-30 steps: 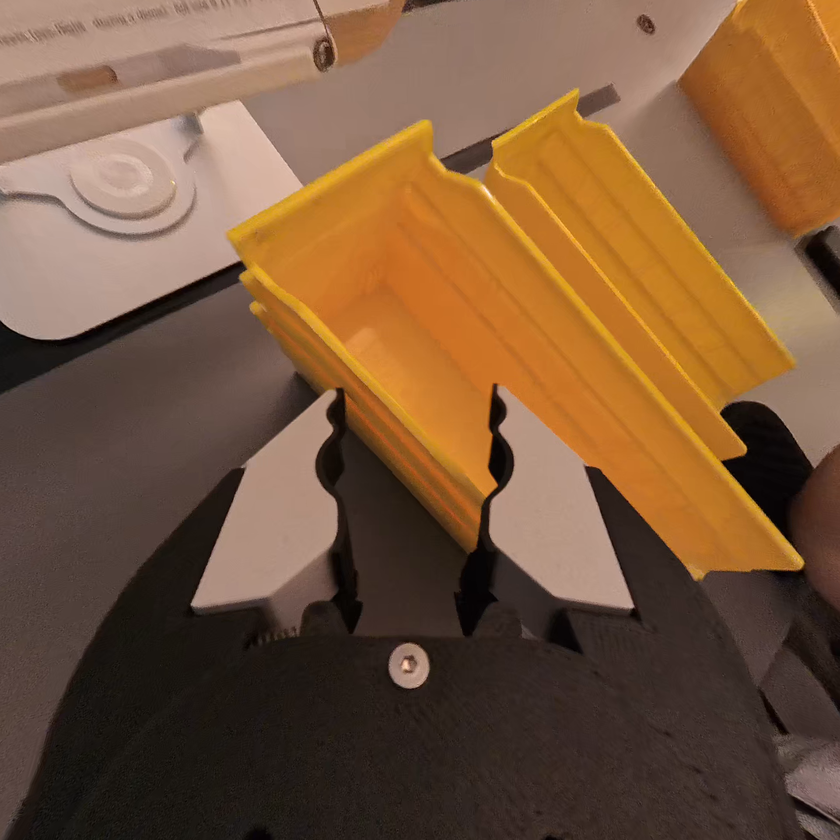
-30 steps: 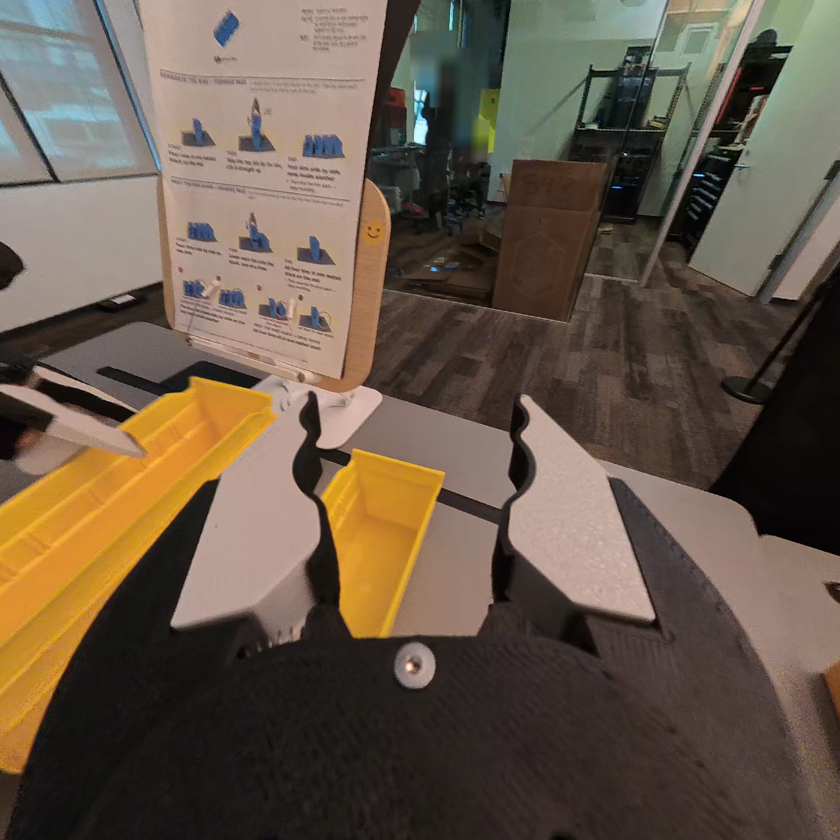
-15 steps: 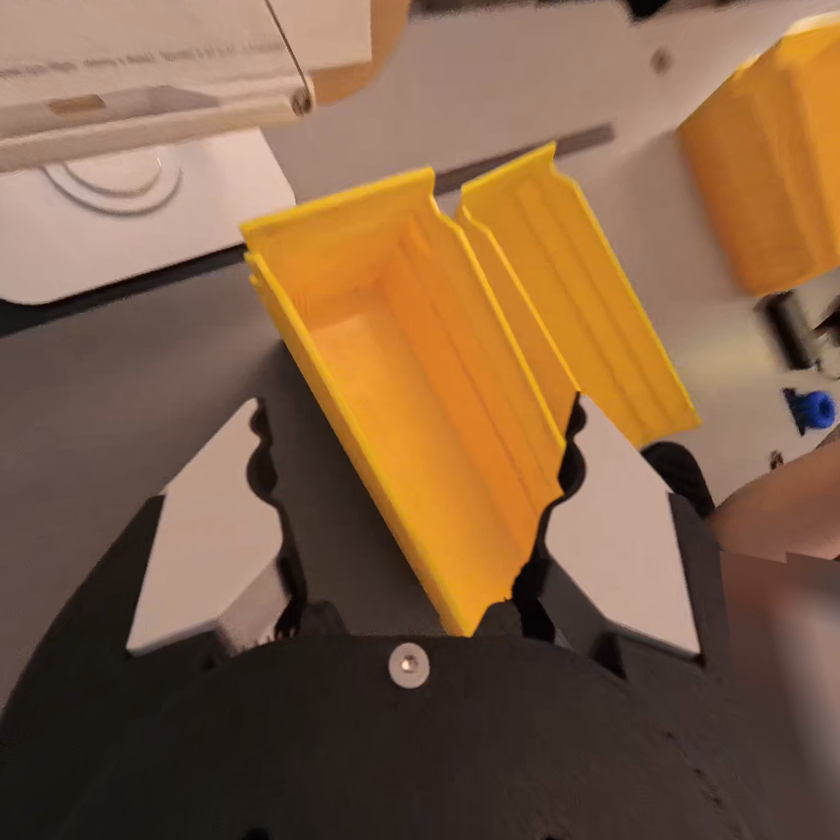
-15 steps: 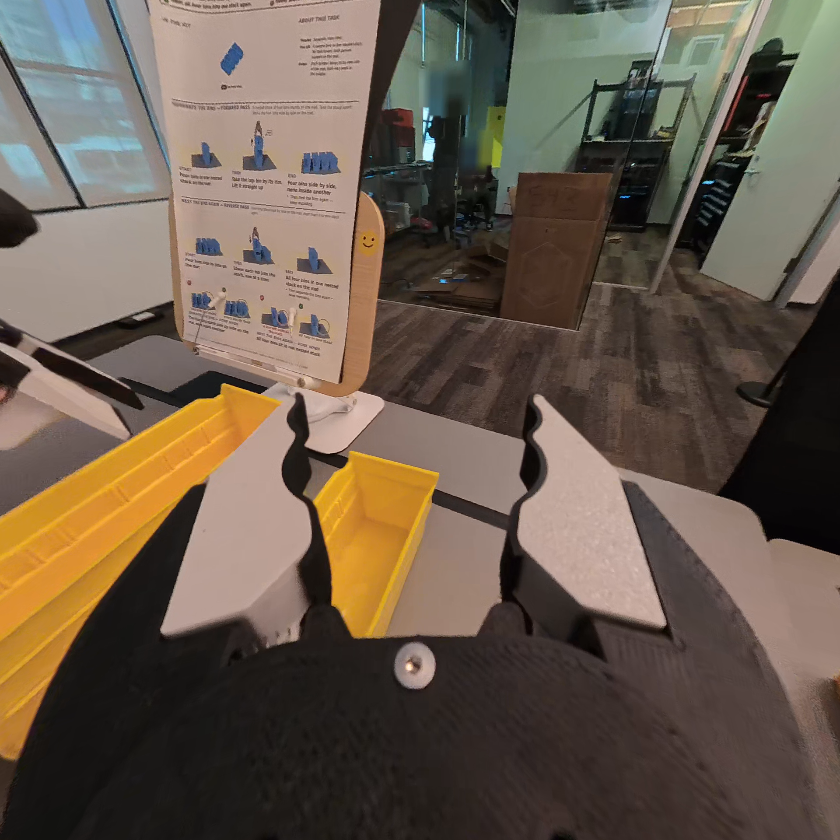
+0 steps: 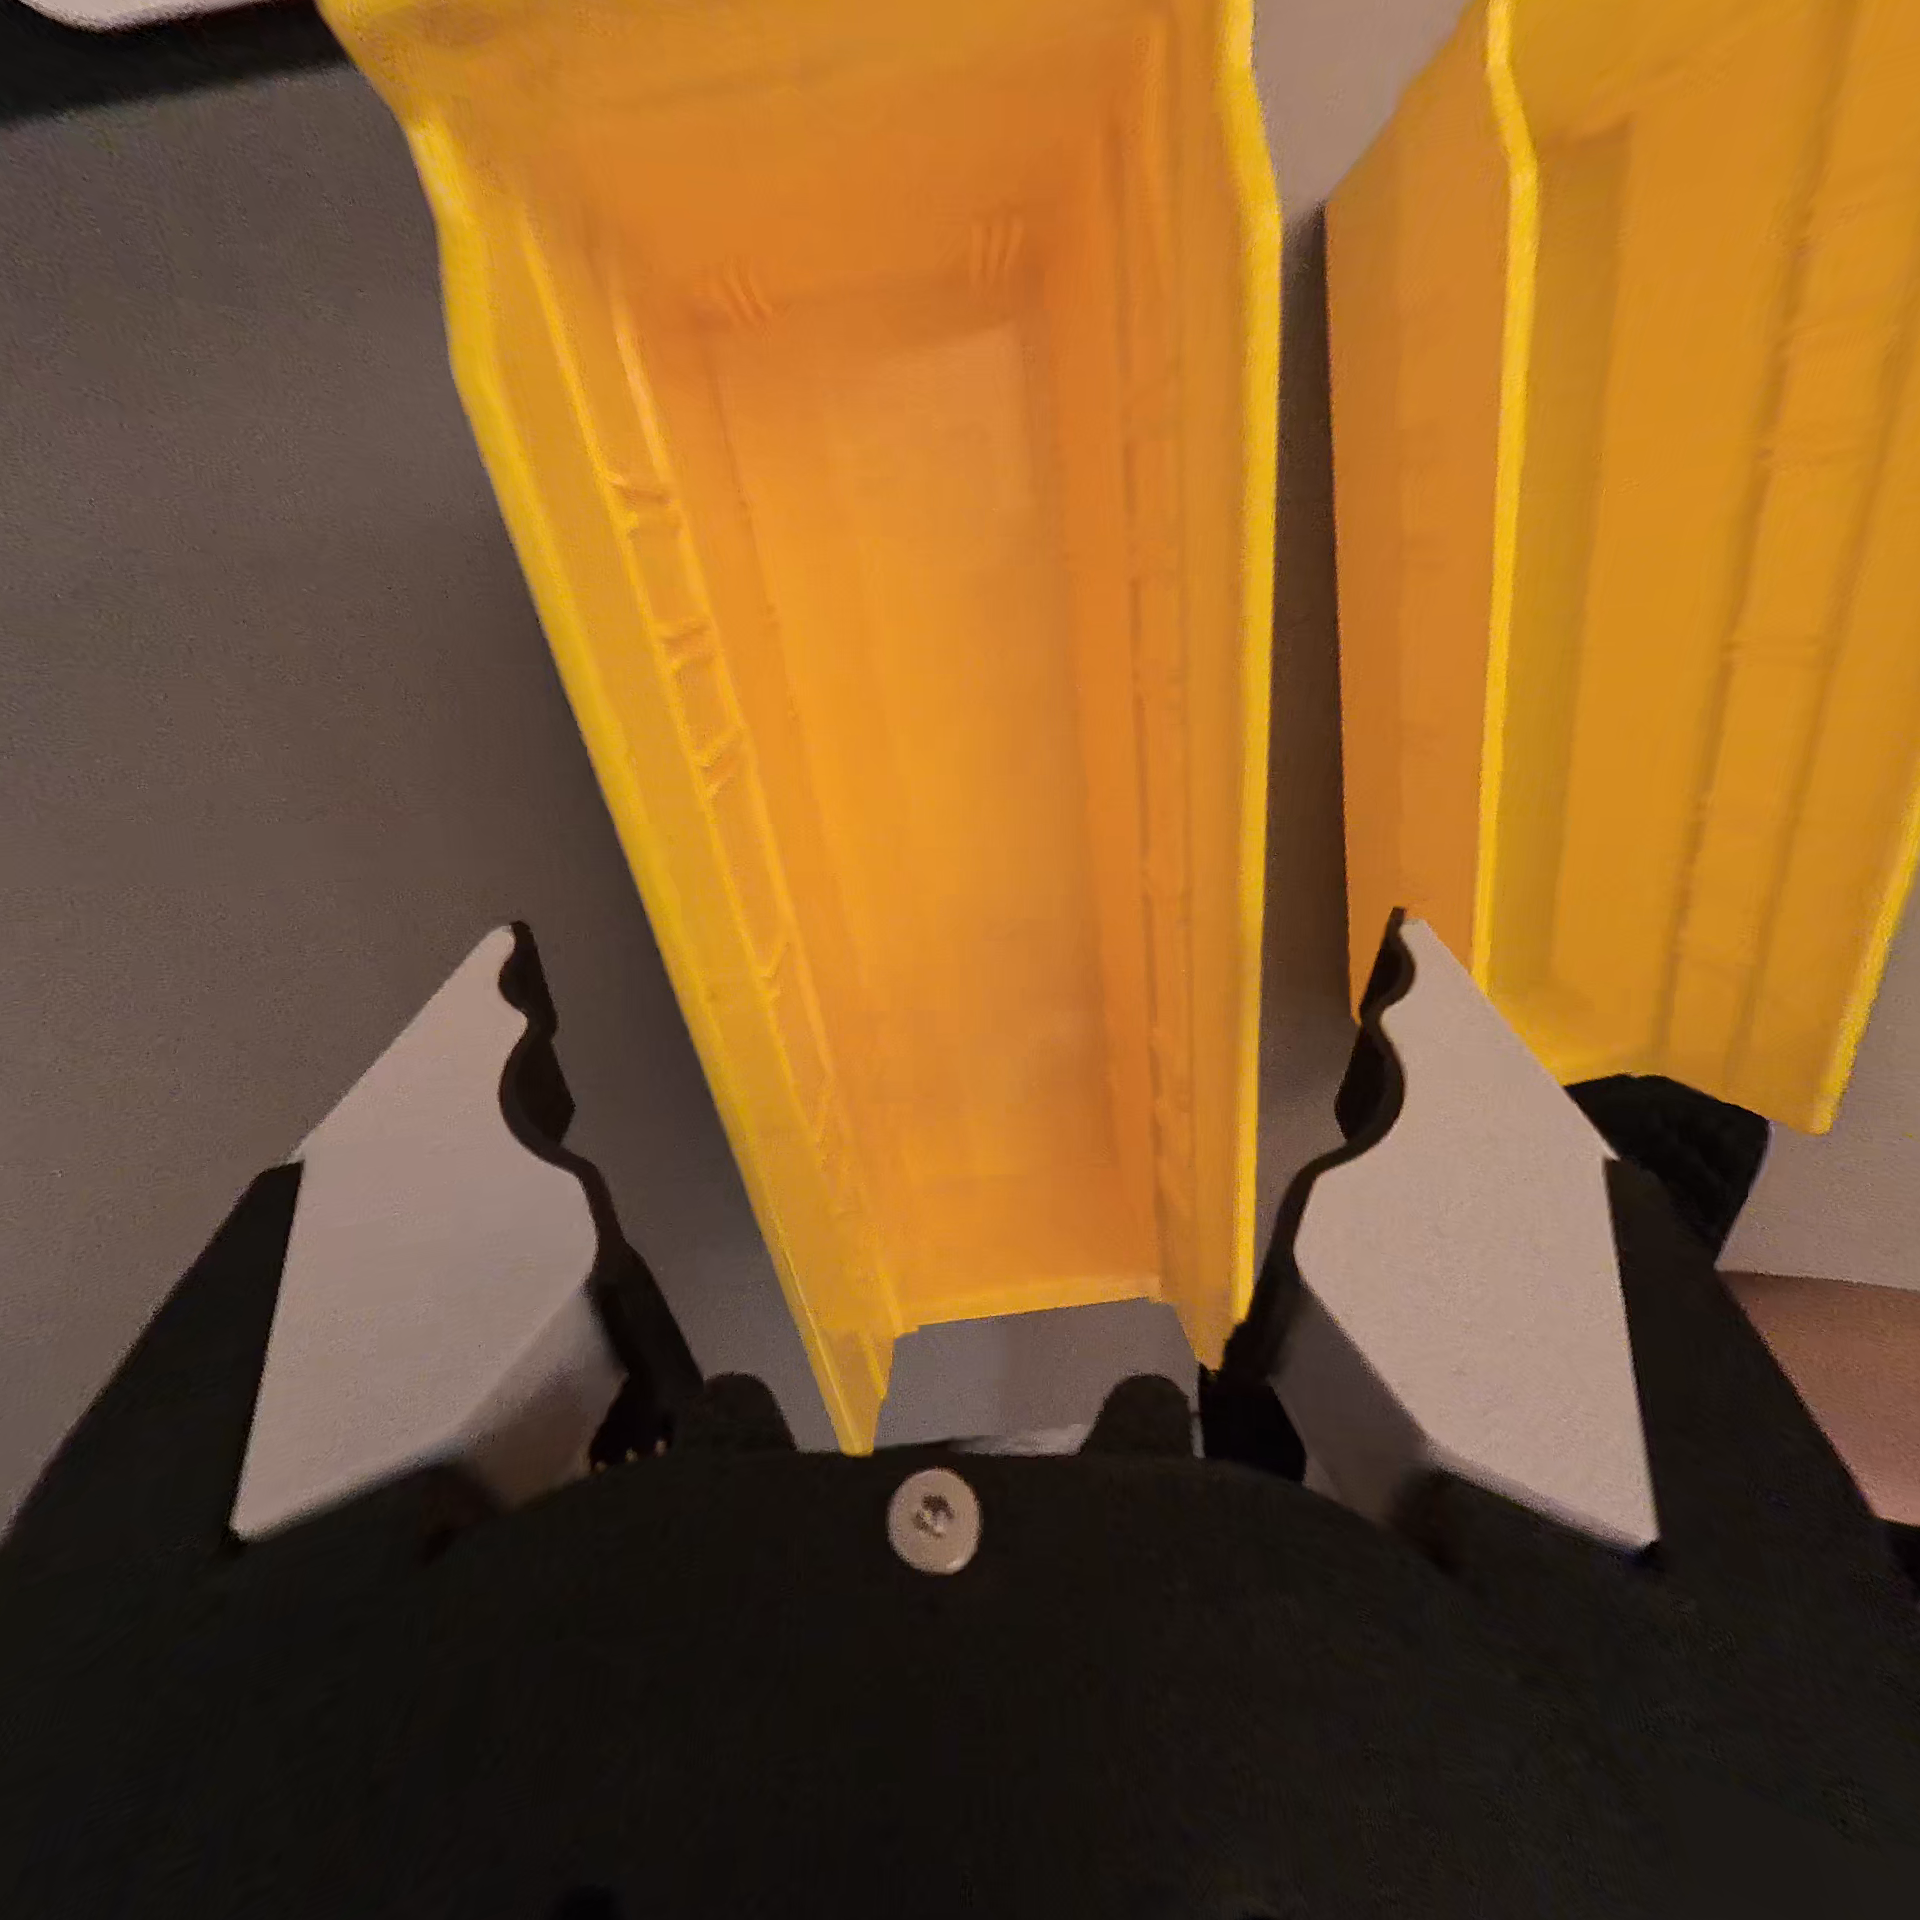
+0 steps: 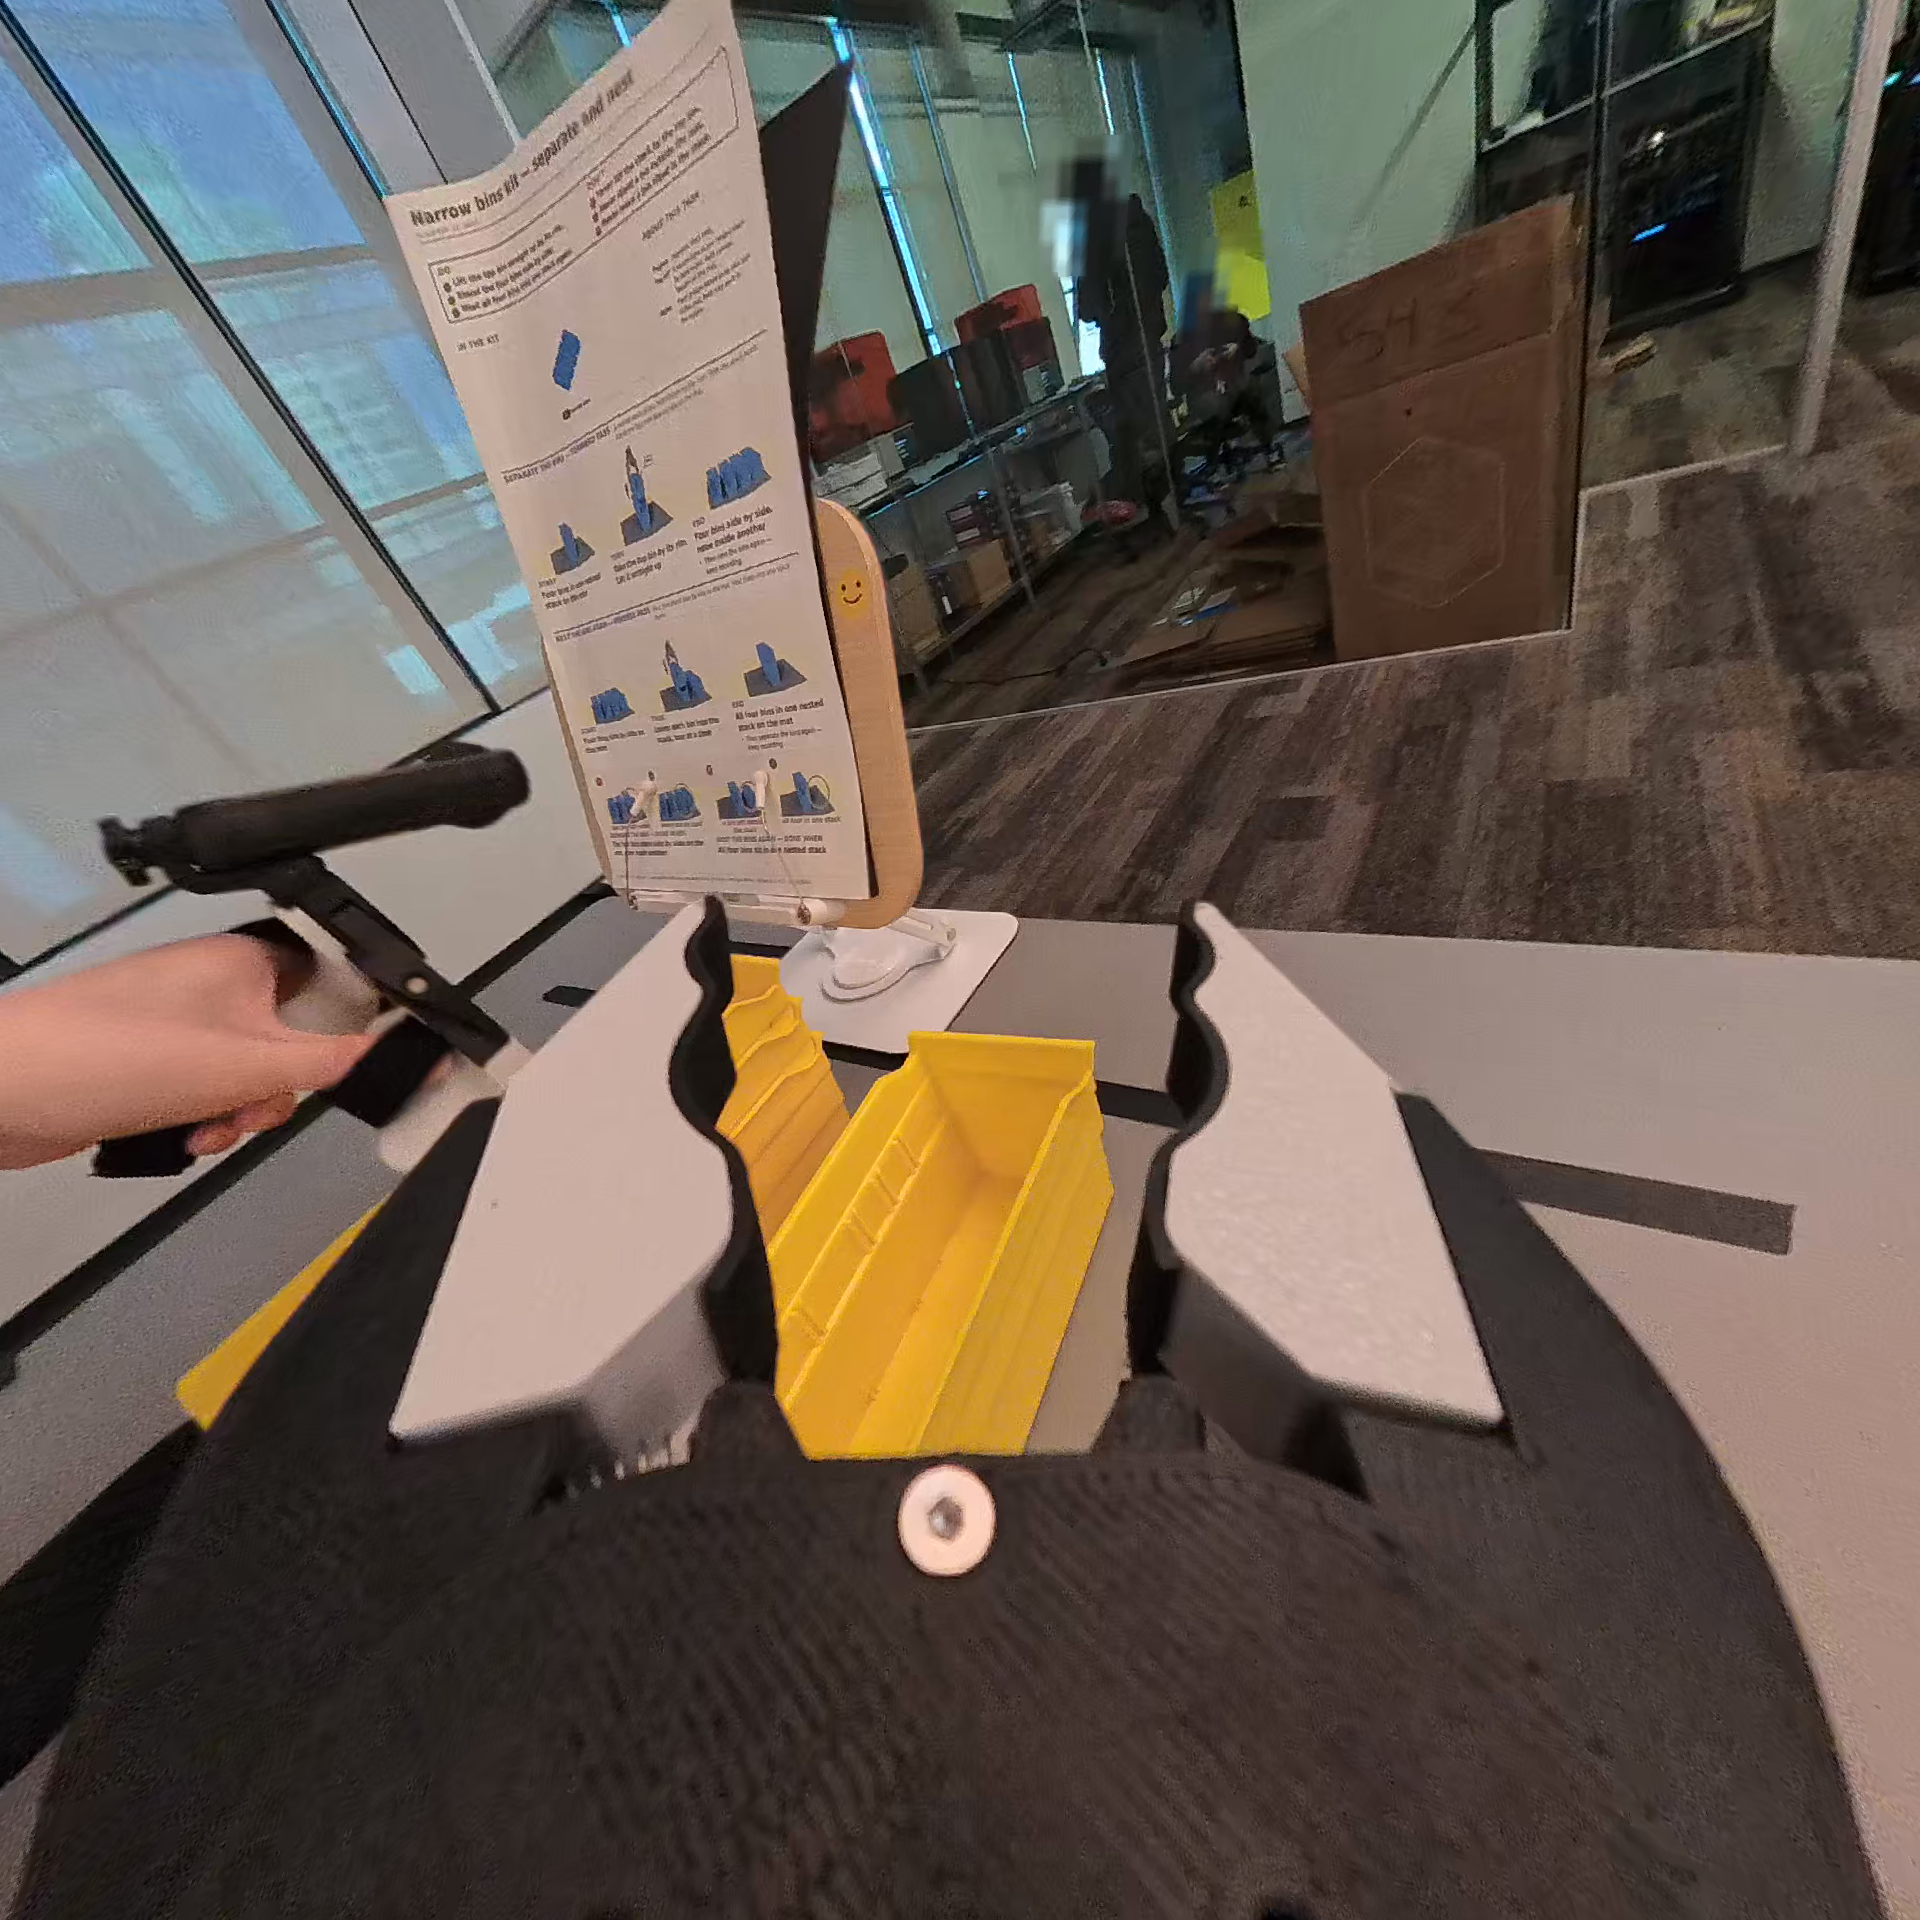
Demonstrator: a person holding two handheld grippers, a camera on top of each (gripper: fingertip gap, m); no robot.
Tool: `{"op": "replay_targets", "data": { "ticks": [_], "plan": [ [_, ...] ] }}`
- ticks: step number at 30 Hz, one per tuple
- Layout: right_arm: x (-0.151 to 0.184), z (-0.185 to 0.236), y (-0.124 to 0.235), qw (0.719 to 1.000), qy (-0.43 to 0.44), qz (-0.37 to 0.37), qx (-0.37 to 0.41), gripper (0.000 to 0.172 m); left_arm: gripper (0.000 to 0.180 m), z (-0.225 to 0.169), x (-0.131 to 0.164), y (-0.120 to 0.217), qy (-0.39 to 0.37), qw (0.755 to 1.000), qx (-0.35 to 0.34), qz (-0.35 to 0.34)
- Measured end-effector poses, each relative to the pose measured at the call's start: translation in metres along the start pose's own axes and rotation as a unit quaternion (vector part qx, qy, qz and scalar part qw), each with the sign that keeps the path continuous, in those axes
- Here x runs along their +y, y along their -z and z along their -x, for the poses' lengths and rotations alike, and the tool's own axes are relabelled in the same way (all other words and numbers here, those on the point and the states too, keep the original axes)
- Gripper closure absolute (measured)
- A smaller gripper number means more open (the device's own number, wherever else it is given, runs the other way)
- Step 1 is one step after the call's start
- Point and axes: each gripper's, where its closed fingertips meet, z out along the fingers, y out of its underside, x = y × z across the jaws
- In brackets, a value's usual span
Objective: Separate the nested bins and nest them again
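In the left wrist view my left gripper [image 5: 956, 925] is wide open around the near end of a long yellow bin [image 5: 914, 675] that stands on the grey table [image 5: 208, 623]. The left finger [image 5: 436, 1195] is clear of the bin wall and nothing is gripped. A second yellow bin [image 5: 1662, 520] lies just to its right. In the right wrist view my right gripper [image 6: 953, 909] is open and empty above a single yellow bin [image 6: 935, 1226]. Stepped yellow bin rims [image 6: 774, 1049] show behind its left finger.
An instruction sheet on a wooden stand [image 6: 665, 520] with a white base [image 6: 894, 966] stands at the table's far side. A hand [image 6: 156, 1029] holds the left gripper's handle at the left. A black strip [image 6: 1642, 1216] crosses the table. A cardboard box [image 6: 1444, 436] stands on the floor beyond.
My left gripper opened wide from around the bin's corner and moved in so the whole bin end lies between its fingers. My right gripper moved over the single bin, staying open.
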Motion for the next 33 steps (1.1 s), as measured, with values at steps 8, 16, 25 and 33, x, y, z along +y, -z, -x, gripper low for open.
{"op": "replay_targets", "data": {
  "ticks": [8, 16, 25, 33],
  "plan": [
    [0.001, -0.006, 0.002, 0.999, -0.036, -0.002, -0.024, 0.086, 0.052, 0.002, 0.012, -0.022, 0.007, 0.997, -0.043, 0.062],
    [0.002, -0.008, 0.003, 0.998, -0.051, 0.0, -0.031, 0.087, 0.049, 0.002, 0.014, -0.025, 0.01, 0.996, -0.045, 0.075],
    [0.004, -0.008, 0.001, 0.997, -0.063, 0.004, -0.038, 0.087, 0.061, 0.001, 0.02, -0.02, 0.007, 0.992, -0.055, 0.113],
    [0.005, -0.008, 0.001, 0.997, -0.071, 0.006, -0.043, 0.087, 0.064, -0.002, 0.024, -0.017, 0.005, 0.99, -0.06, 0.127]
  ]
}}
